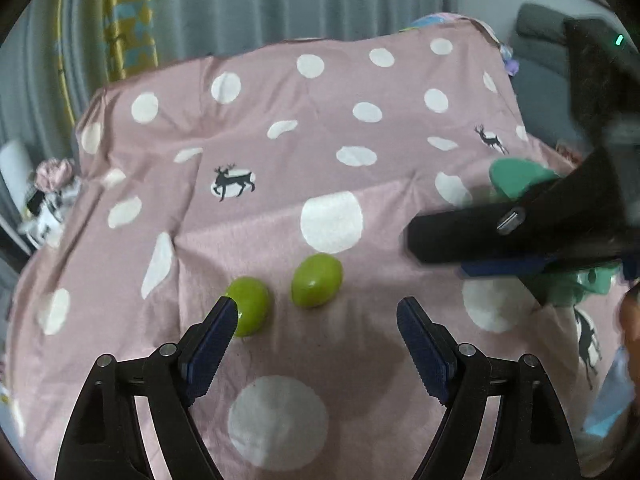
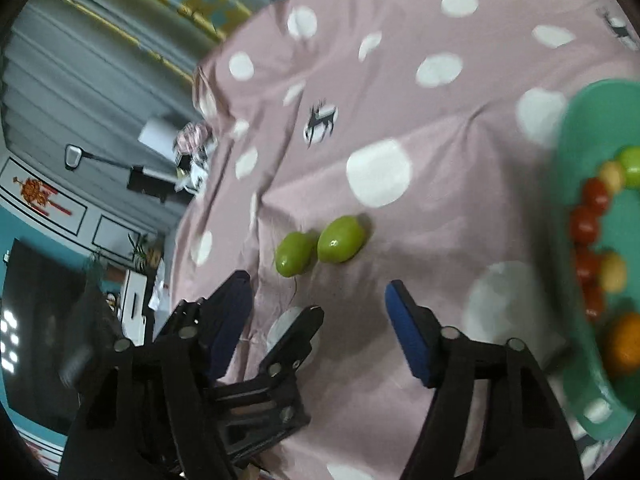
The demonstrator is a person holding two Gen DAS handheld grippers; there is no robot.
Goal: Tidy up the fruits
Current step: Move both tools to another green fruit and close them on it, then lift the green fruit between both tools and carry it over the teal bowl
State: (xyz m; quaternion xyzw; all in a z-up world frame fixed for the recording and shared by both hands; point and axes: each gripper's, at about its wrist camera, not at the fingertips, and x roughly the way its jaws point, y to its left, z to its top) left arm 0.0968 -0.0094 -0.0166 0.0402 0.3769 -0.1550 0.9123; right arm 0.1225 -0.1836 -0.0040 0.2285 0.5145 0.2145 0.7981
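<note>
Nearest the left wrist camera, the left black two-finger gripper with blue pads [image 1: 316, 312] stands spread wide and empty over the pink polka-dot cloth with deer prints [image 1: 280, 152]. Just past its fingertips lie two small oval green fruits, apart from each other: the nearer green fruit [image 1: 250, 306] sits just beside the left-hand pad, the farther green fruit [image 1: 317, 280] between the fingers' lines. The right black gripper [image 2: 320, 292] is likewise released, holding nothing. To its right, the teal plastic tray [image 2: 592, 120] holds red, yellow, green and orange fruits. Grey curtains [image 1: 280, 0] hang beyond.
</note>
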